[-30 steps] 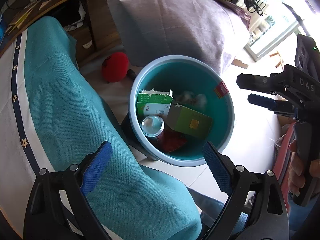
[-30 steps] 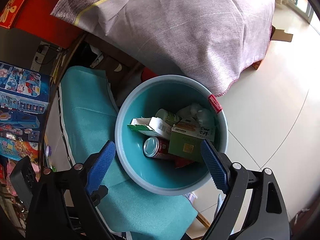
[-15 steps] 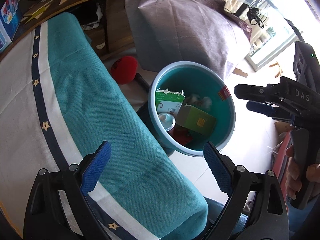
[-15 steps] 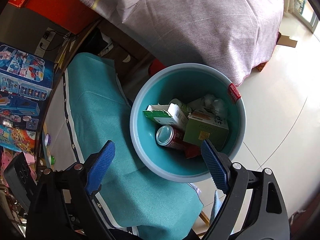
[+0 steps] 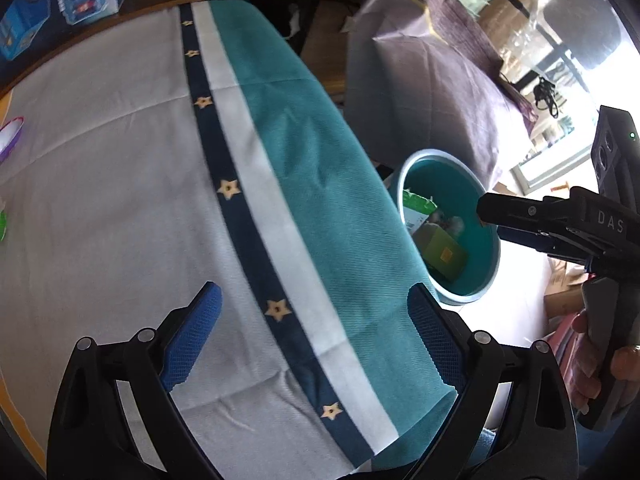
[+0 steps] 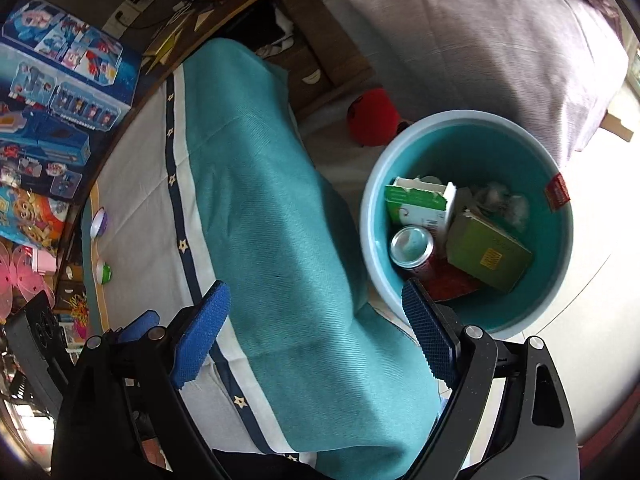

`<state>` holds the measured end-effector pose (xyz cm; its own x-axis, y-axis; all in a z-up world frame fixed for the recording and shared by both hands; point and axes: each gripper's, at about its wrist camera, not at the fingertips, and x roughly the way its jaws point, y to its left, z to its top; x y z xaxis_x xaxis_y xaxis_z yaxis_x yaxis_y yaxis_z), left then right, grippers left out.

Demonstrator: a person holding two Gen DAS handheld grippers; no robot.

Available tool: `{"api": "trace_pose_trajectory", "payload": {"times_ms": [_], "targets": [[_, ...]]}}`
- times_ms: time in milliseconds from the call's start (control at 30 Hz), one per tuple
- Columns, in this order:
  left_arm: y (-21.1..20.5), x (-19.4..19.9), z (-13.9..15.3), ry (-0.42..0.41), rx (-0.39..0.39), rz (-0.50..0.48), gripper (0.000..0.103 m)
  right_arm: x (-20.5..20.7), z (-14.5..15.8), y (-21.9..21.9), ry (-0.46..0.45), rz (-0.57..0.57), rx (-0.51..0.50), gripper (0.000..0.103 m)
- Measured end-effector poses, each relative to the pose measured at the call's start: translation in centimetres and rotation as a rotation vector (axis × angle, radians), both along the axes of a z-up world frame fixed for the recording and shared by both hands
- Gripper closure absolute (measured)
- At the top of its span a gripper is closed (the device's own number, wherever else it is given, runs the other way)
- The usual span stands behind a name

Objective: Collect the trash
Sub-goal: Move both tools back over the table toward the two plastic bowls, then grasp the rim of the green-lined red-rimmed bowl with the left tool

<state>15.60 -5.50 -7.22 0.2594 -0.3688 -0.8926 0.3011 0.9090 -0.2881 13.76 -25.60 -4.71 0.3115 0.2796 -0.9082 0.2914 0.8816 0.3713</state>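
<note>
A teal bin (image 6: pixel 372 216) stands on the floor beside the table. Inside it lie a green-white carton (image 6: pixel 416 204), a drink can (image 6: pixel 412 246), a green box (image 6: pixel 488 252) and crumpled white paper (image 6: pixel 504 200). My right gripper (image 6: pixel 314 332) is open and empty over the table's teal cloth edge, its right pad just in front of the bin rim. My left gripper (image 5: pixel 312 336) is also open and empty above the star-striped tablecloth (image 5: pixel 120 200). In the left wrist view the bin (image 5: pixel 494 264) sits at the right, with the right gripper (image 5: pixel 494 220) held by a hand (image 5: pixel 612 364) over it.
A red ball (image 6: pixel 372 122) lies on the floor behind the bin. Furniture under a grey-purple cover (image 6: pixel 480 40) stands beyond it. Toy boxes (image 6: pixel 60 80) line the table's far side. A purple-rimmed dish (image 6: pixel 99 222) and a green one (image 6: pixel 105 272) sit on the cloth.
Both grippers have swung from above the bin to over the table; the bin has slid right and shrunk in both views. Both stay open and empty.
</note>
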Motion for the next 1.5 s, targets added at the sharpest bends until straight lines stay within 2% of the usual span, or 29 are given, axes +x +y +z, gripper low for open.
{"api": "trace_pose_trajectory", "payload": {"times_ms": [400, 533, 667, 800, 967, 1100, 1133, 1167, 1267, 1400, 1500], "targets": [[13.1, 0.2, -0.5, -0.002, -0.012, 0.226, 0.009, 4.3, -0.5, 11.9, 0.045, 0.197, -0.047, 0.015], [18.7, 0.5, -0.9, -0.002, -0.015, 0.337, 0.009, 5.8, -0.9, 15.6, 0.060, 0.260, -0.057, 0.015], [25.0, 1.0, -0.7, -0.012, -0.068, 0.472, 0.009, 7.3, -1.3, 18.8, 0.069, 0.314, -0.068, 0.015], [28.9, 1.9, -0.1, -0.036, -0.072, 0.552, 0.009, 8.9, -1.9, 21.4, 0.089, 0.356, -0.068, 0.015], [30.6, 3.7, 0.2, -0.046, -0.062, 0.564, 0.009, 10.8, -2.4, 23.7, 0.098, 0.378, -0.063, 0.015], [30.2, 4.8, -0.1, -0.057, -0.057, 0.557, 0.010, 12.1, -2.3, 25.2, 0.091, 0.396, -0.055, 0.015], [30.0, 5.0, -0.1, -0.065, -0.055, 0.555, 0.012, 12.3, -2.3, 25.4, 0.088, 0.401, -0.055, 0.015], [29.9, 5.3, -0.1, -0.073, -0.053, 0.551, 0.019, 12.5, -2.3, 25.7, 0.087, 0.406, -0.054, 0.015], [29.5, 6.2, -0.4, -0.074, -0.068, 0.542, 0.031, 13.1, -2.4, 26.6, 0.087, 0.416, -0.050, 0.015], [29.2, 7.2, -1.1, -0.069, -0.071, 0.543, 0.033, 13.6, -2.6, 27.0, 0.084, 0.420, -0.043, 0.015], [28.8, 7.5, -1.8, -0.061, -0.073, 0.537, 0.041, 14.2, -2.8, 27.3, 0.085, 0.422, -0.035, 0.015]]}}
